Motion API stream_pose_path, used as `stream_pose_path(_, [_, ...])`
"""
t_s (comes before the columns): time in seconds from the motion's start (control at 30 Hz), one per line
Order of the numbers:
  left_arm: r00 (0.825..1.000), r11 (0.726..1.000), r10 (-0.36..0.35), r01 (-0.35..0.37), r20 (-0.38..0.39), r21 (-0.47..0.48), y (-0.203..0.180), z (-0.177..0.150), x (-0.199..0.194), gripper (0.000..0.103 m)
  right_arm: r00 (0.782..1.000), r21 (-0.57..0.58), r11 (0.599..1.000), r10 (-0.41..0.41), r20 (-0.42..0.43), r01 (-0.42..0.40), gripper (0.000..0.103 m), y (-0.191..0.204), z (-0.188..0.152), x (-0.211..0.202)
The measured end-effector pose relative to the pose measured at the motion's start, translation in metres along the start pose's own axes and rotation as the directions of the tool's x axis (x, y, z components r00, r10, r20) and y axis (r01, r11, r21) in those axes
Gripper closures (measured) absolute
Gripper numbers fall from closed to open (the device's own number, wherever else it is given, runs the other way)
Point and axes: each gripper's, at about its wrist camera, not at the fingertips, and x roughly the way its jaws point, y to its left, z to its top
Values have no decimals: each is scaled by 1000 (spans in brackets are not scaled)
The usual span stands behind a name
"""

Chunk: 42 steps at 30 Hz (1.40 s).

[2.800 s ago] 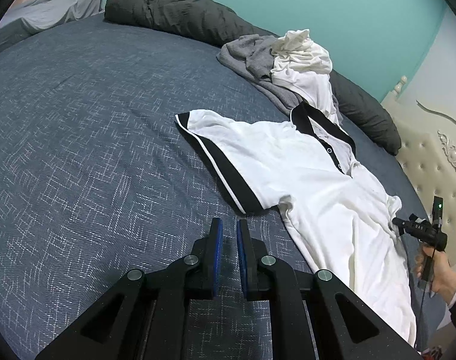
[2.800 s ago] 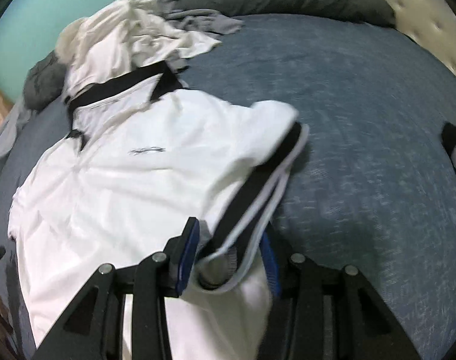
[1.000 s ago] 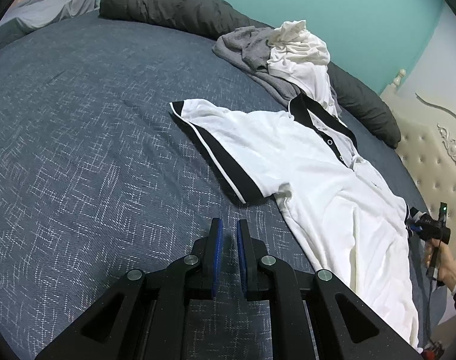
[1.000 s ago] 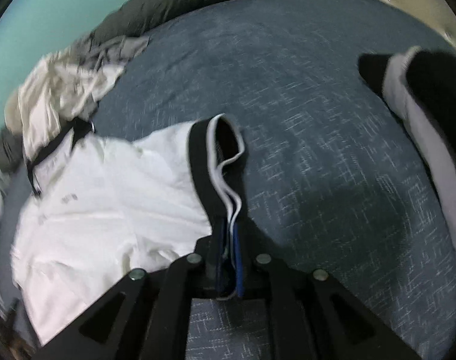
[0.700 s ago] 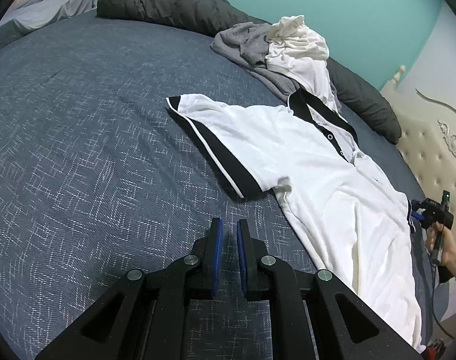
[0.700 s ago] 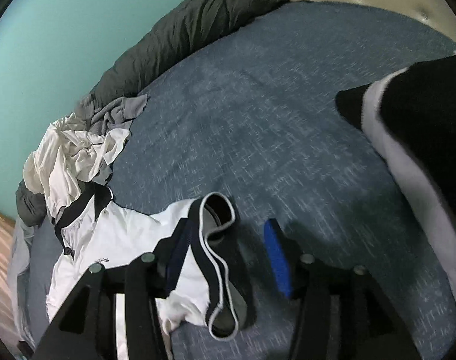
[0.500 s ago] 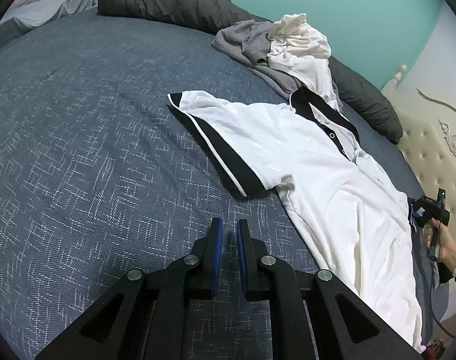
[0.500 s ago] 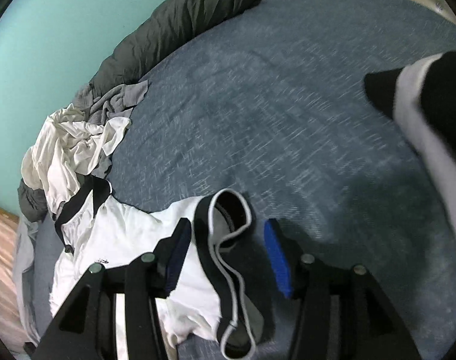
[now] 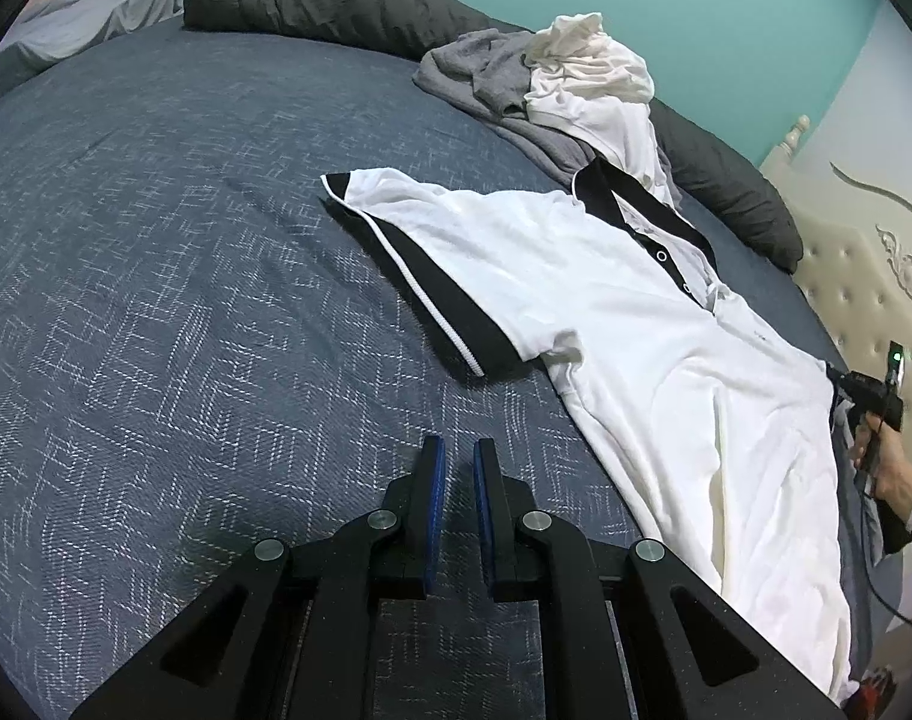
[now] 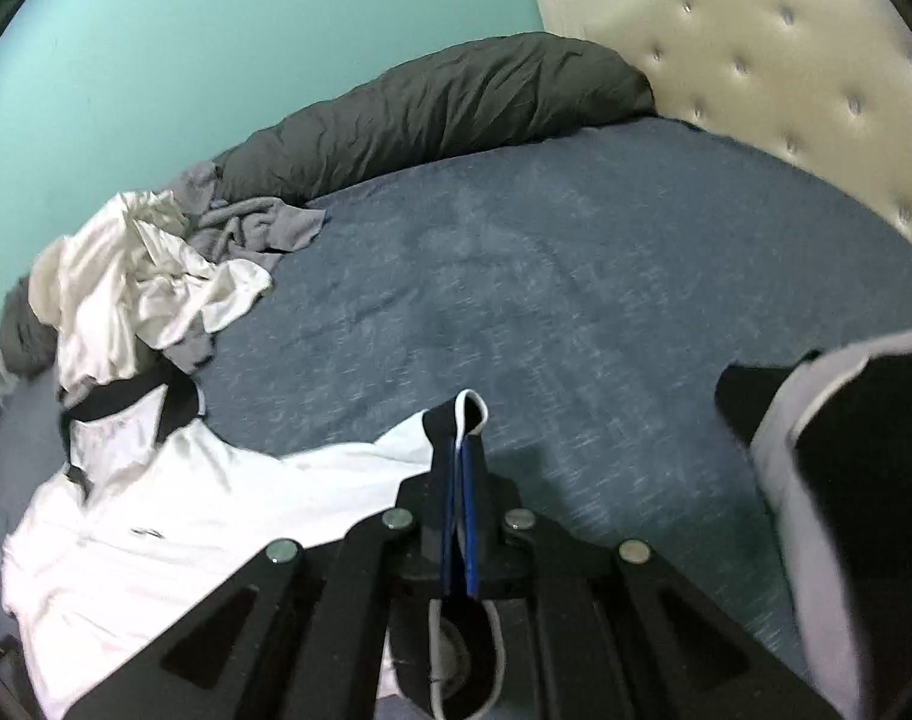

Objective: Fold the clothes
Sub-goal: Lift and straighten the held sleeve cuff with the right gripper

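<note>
A white polo shirt (image 9: 606, 312) with black collar and black sleeve bands lies spread face up on the blue bed (image 9: 156, 300). Its near sleeve (image 9: 444, 282) lies flat ahead of my left gripper (image 9: 456, 450), whose pads stand almost together over bare bedding with nothing between them. My right gripper (image 10: 461, 450) is shut on the other sleeve's black cuff (image 10: 465, 411), which sticks up past the pads and loops out behind them. The shirt body (image 10: 216, 510) trails off to the left. In the left wrist view, the right gripper (image 9: 840, 381) sits at the shirt's far edge, held by a hand (image 9: 882, 462).
A heap of grey and white clothes (image 9: 552, 84) (image 10: 144, 276) lies beyond the collar. A dark grey duvet (image 9: 336, 0) (image 10: 444, 102) runs along the teal wall. A cream tufted headboard (image 10: 786, 60) is at the right. A black and white cloth shape (image 10: 846, 450) fills the right edge.
My right gripper opened around the sleeve cuff, then shut on it again and rose a little, tilting up toward the headboard. My left gripper stayed where it was.
</note>
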Motion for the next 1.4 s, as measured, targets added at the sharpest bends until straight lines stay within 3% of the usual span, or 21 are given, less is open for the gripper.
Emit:
stream_pose_path(0.1, [1000,1000,1,-1,-4,1,2,0,2,93,997,8,998,-55,-62,56,101,-5,-2,22])
stream_pose_path(0.23, [1000,1000,-1,1,-9,2,4,0,4,93,985,74,994,-70,-159,83,97,-15,-11,47])
stream_pose_path(0.4, [1000,1000,-11,11,-6,6,3,0,0,93,990,165,983,-64,-128,85,81,-25,-19,29])
stream_pose_path(0.57, [1000,1000,-20,20,-2,10,0,0,-3,93,995,197,979,61,-78,-44,78,-27,-34,-15])
stream_pose_path(0.67, [1000,1000,-25,25,-1,16,-3,-1,-5,93,986,154,984,110,-121,-91,77,-18,-45,-23])
stream_pose_path(0.9, [1000,1000,-23,23,3,12,-2,1,-6,93,959,145,975,194,-209,-166,77,-6,-59,-13])
stream_pose_path(1.0, [1000,1000,-29,29,-1,11,-2,1,-5,93,958,147,971,214,-192,-188,99,-3,-64,-17])
stream_pose_path(1.13, [999,999,-33,33,2,13,-4,2,-6,93,948,190,957,257,-186,-222,99,-6,-78,-28])
stream_pose_path(1.4, [1000,999,-29,29,-5,17,-6,2,-3,93,946,196,967,207,-248,-160,100,-25,-111,-32])
